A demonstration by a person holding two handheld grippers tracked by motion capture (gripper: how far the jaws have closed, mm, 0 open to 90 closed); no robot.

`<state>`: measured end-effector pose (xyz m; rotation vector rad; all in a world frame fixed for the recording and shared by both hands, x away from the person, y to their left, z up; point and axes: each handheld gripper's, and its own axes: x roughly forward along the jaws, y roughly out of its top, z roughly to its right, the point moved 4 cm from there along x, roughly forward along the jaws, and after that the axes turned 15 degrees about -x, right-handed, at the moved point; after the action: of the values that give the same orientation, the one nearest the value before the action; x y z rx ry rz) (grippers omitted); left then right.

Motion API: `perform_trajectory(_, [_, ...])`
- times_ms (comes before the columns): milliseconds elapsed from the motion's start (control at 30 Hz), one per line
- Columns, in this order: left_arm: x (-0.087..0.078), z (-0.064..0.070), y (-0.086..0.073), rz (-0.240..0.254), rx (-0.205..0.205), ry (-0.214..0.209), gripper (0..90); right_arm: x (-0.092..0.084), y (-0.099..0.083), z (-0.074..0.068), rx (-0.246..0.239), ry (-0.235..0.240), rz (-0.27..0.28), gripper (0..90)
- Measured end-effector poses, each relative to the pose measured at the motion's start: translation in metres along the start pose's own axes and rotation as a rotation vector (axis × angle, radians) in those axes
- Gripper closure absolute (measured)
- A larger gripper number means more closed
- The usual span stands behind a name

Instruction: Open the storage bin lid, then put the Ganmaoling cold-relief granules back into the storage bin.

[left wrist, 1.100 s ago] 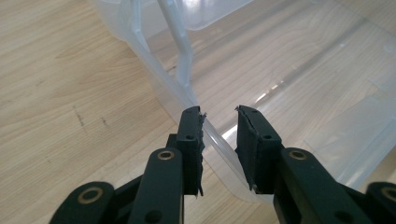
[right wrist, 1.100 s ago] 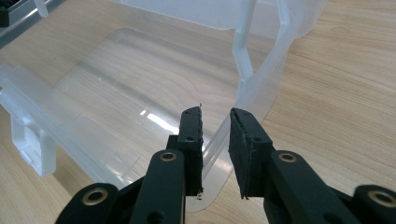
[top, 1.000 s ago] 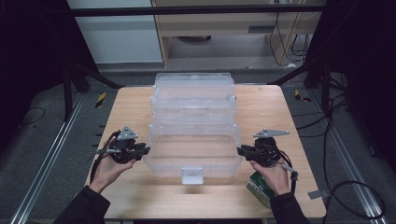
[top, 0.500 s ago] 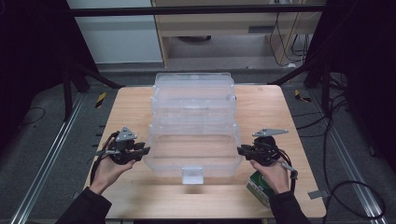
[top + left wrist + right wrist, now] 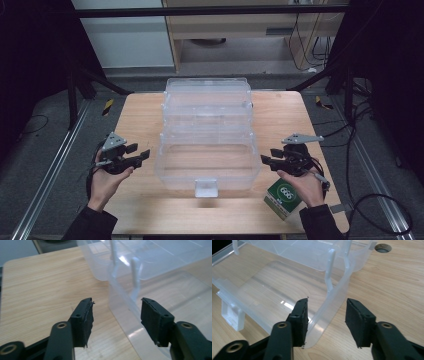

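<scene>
A clear plastic tiered box (image 5: 207,125) stands opened out in steps in the middle of the wooden table (image 5: 140,115). My left gripper (image 5: 140,152) hovers just left of the lowest tray, apart from it. Its jaws have just been opening and stand wide, with the tray's corner wall (image 5: 120,315) ahead of them (image 5: 116,302). My right gripper (image 5: 266,161) is at the tray's right wall. Its jaws have also just been opening, and the thin wall (image 5: 329,312) runs between the pads (image 5: 327,301) without being pressed.
A green carton (image 5: 283,196) lies at the table's front right, under the right hand. The box's white latch (image 5: 206,187) sticks out at its front. A cable hole (image 5: 383,248) is in the tabletop beyond the box. Dark frame posts flank the table.
Both grippers have opened and let go of the lowest tray's side walls. The left hand has drawn away to the left; the right has lifted a little.
</scene>
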<state>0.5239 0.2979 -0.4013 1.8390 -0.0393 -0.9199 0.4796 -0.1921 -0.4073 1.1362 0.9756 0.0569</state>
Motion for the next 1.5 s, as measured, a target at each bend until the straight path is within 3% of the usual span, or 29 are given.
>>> perform_trajectory(167, [0.001,-0.007,-0.012,-0.020,-0.078,0.103,37.7,-0.011,-0.001,0.001,-0.024,0.000,-0.050,43.3])
perform_trajectory(300, [0.005,-0.007,-0.019,-0.024,-0.119,0.129,35.3,-0.019,-0.003,0.000,-0.053,0.001,-0.090,38.1])
perform_trajectory(400, [0.009,-0.012,-0.024,-0.028,-0.100,0.137,34.5,-0.024,-0.005,-0.001,-0.060,0.003,-0.125,33.4])
perform_trajectory(467, [0.011,-0.016,-0.030,-0.038,-0.116,0.145,34.3,-0.027,-0.007,-0.002,-0.076,0.007,-0.147,30.8])
perform_trajectory(633, [0.015,-0.017,-0.041,-0.041,-0.221,0.184,33.9,-0.033,-0.011,-0.004,-0.086,0.003,-0.187,25.3])
perform_trajectory(800, [0.015,-0.020,-0.042,-0.040,-0.211,0.188,33.5,-0.035,-0.019,-0.007,-0.079,0.019,-0.240,21.2])
perform_trajectory(1100, [0.019,-0.023,-0.051,-0.052,-0.262,0.191,32.5,-0.038,-0.022,-0.012,-0.081,0.046,-0.316,18.4])
perform_trajectory(1367, [0.021,-0.023,-0.054,-0.062,-0.286,0.200,32.7,-0.038,-0.025,-0.020,-0.110,0.076,-0.382,14.5])
perform_trajectory(1500, [0.022,-0.024,-0.055,-0.064,-0.272,0.194,33.2,-0.036,-0.029,-0.022,-0.128,0.091,-0.419,10.7])
